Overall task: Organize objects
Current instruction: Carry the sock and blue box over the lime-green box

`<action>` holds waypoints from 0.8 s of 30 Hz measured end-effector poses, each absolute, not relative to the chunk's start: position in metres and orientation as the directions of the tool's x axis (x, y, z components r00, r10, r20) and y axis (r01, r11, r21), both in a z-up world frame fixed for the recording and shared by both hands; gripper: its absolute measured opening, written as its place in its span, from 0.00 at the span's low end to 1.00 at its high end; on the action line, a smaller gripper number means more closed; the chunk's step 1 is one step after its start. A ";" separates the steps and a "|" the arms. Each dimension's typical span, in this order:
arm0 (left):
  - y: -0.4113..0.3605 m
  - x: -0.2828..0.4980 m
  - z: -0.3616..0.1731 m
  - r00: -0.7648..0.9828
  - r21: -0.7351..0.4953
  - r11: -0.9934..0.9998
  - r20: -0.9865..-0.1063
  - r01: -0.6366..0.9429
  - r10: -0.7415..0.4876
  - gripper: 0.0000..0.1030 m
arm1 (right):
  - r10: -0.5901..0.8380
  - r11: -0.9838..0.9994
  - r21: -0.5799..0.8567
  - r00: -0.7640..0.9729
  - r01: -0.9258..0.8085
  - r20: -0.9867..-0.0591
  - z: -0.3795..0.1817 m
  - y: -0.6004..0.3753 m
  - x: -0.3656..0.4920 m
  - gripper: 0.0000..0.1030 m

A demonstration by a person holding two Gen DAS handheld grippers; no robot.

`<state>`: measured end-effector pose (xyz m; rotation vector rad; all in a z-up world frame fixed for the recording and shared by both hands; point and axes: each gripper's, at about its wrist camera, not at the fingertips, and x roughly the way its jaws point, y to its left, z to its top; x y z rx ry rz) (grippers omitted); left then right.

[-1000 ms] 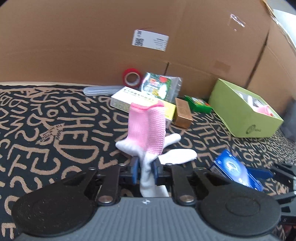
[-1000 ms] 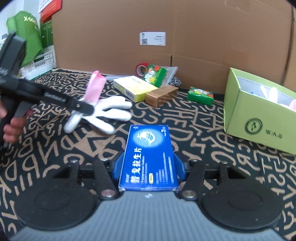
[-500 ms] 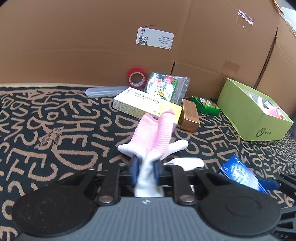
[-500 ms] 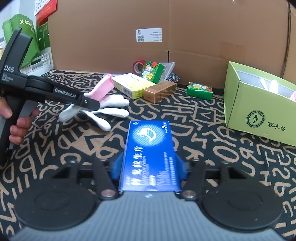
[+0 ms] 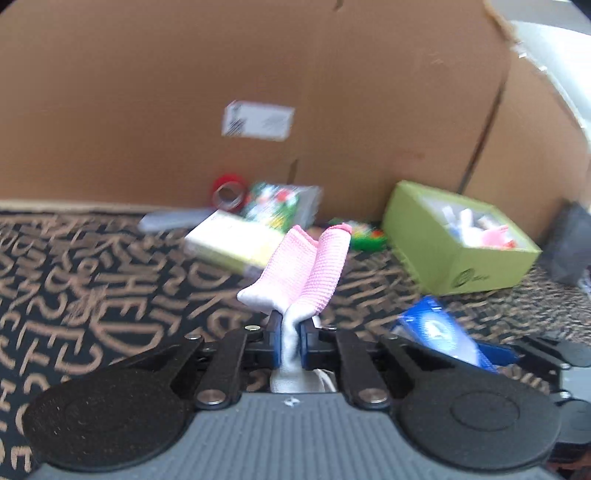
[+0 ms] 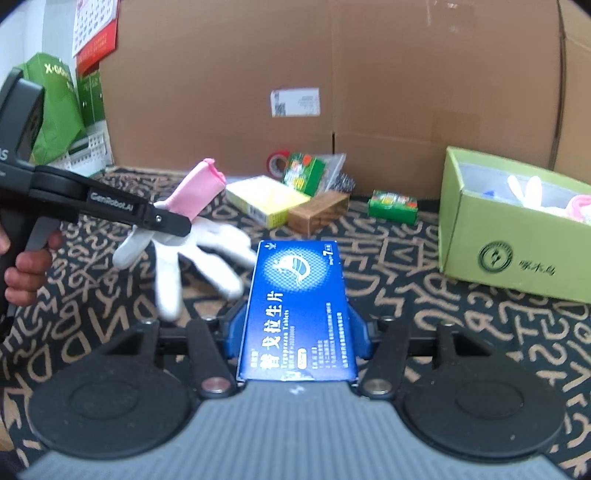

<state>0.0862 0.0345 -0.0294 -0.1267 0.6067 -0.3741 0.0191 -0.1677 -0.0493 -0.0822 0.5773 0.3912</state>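
green box: open lime-green cardboard box, ahead-right of both grippers, nearer the right
blue carton: flat blue cardboard medicine carton, long axis pointing forward, clamped in right gripper, jaws half-wide
glove: white knit glove with pink cuff, off the mat, cuff up, left gripper pinched tight on it

Perhaps a storeroom, tall cardboard cartons as backdrop, lettered cloth, wall calendar

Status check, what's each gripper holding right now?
Left gripper shut on glove, lifted off mat. Right gripper shut on blue box. Green box path clear.
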 end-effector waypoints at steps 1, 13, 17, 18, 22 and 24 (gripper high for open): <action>0.030 0.085 -0.023 0.757 -0.226 0.918 -0.520 0.324 -0.395 0.07 | 0.337 0.924 0.032 0.775 -0.380 -0.535 -0.045 -0.170 0.018 0.54; -0.037 0.095 0.045 0.714 -0.236 0.820 -0.404 0.522 -0.571 0.07 | 0.258 0.960 0.002 0.884 -0.279 -0.389 0.008 -0.224 0.018 0.54; -0.065 0.108 0.061 0.670 -0.268 0.773 -0.388 0.575 -0.632 0.07 | 0.190 0.978 -0.017 0.919 -0.209 -0.347 0.022 -0.254 0.021 0.54; -0.073 0.111 0.065 0.664 -0.266 0.765 -0.384 0.586 -0.642 0.07 | 0.175 0.981 -0.020 0.924 -0.193 -0.339 0.025 -0.261 0.022 0.54; -0.110 0.124 0.074 0.645 -0.255 0.745 -0.380 0.617 -0.663 0.07 | 0.097 0.993 -0.033 0.944 -0.113 -0.316 0.035 -0.292 0.031 0.54; -0.127 0.132 0.077 0.632 -0.260 0.735 -0.383 0.626 -0.674 0.07 | 0.063 0.996 -0.042 0.948 -0.080 -0.313 0.037 -0.306 0.038 0.54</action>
